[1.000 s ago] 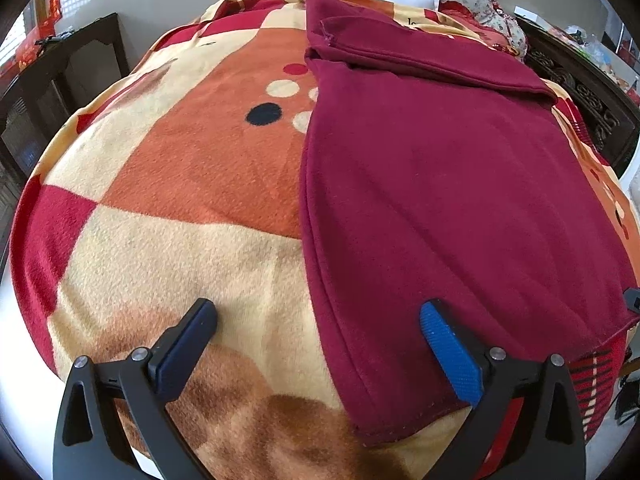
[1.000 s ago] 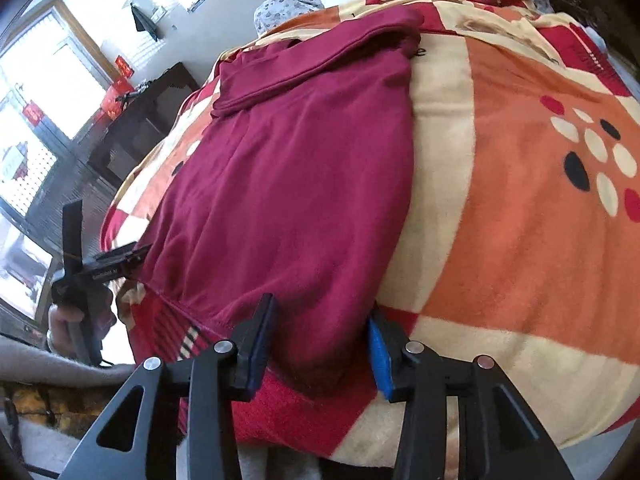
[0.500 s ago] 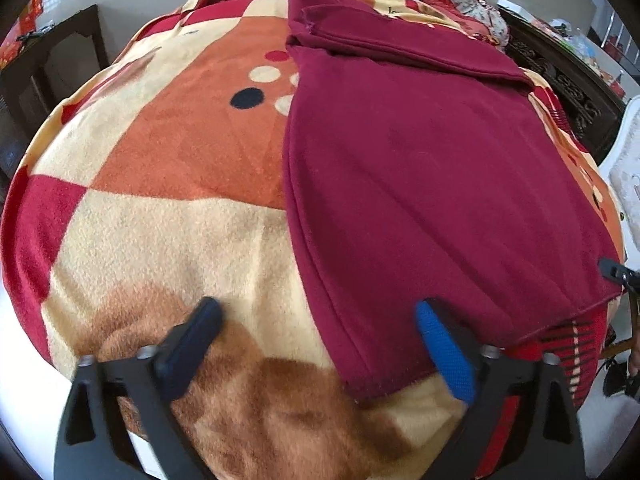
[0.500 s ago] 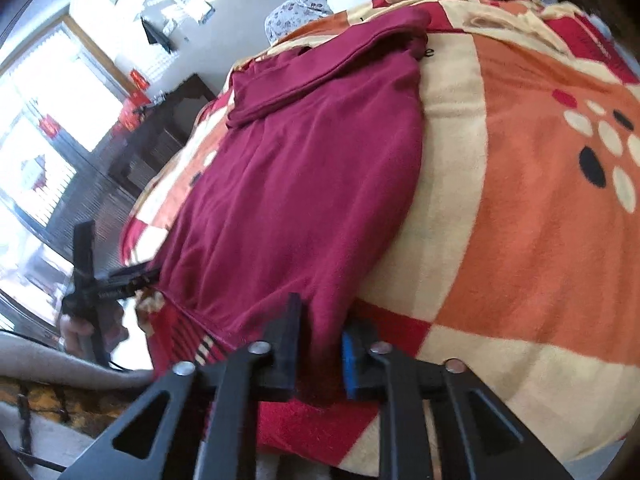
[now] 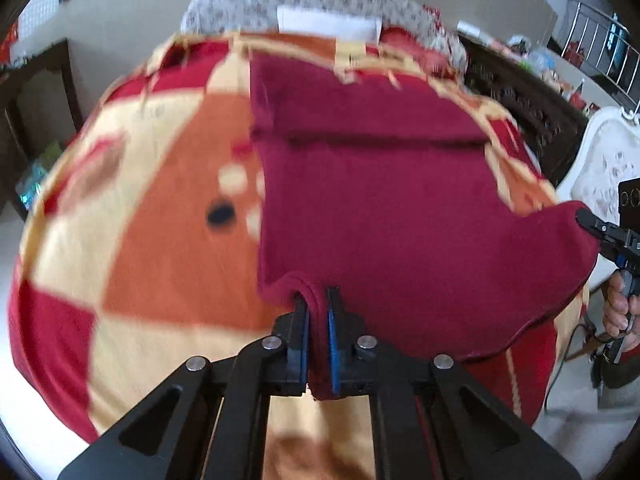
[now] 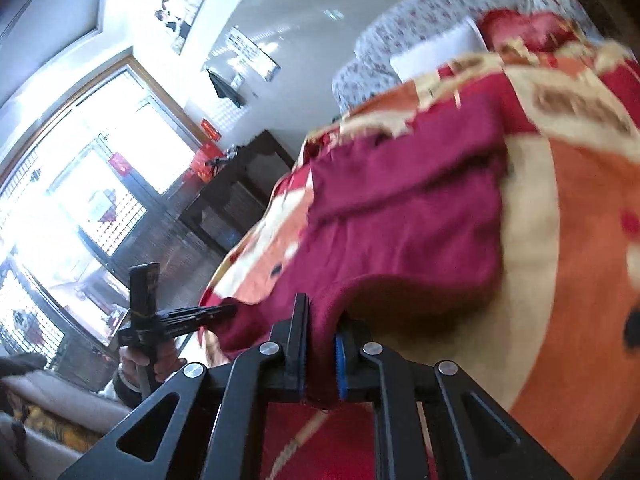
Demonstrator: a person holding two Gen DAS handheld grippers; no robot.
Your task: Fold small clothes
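The garment [image 5: 384, 216] is a dark red knit top, lying flat on the patterned blanket [image 5: 132, 240] of a bed, its far end already turned over in a band at about 12 o'clock in the left wrist view. Its near hem is off the blanket at both corners.

The left gripper [image 5: 316, 312] has just been closing its jaws, and they now stand nearly together with a fold of the near-left corner pinched between the blue pads. In that same view the right gripper [image 5: 592, 228] shows at 3 o'clock, biting the other near corner, with a hand [image 5: 618, 308] on its handle. The right wrist view confirms it: the right gripper [image 6: 320, 344] has its jaws shut on a bunch of the red cloth, and the left gripper [image 6: 216, 314] shows at 9 o'clock, also holding cloth.

As for handling, the cloth looks soft, thick and fleecy, with no stiffness at all: between the two pinches the hem sags in a curve. It should be light, and not fragile. The nap probably grips the pads well, so slipping seems unlikely, but the same nap may drag on the fuzzy blanket and pull the turned-over band askew.

The corners are the right hold, since both layers can be caught at once. Keeping the hem taut between the hands should let it fold straight toward 12 o'clock.
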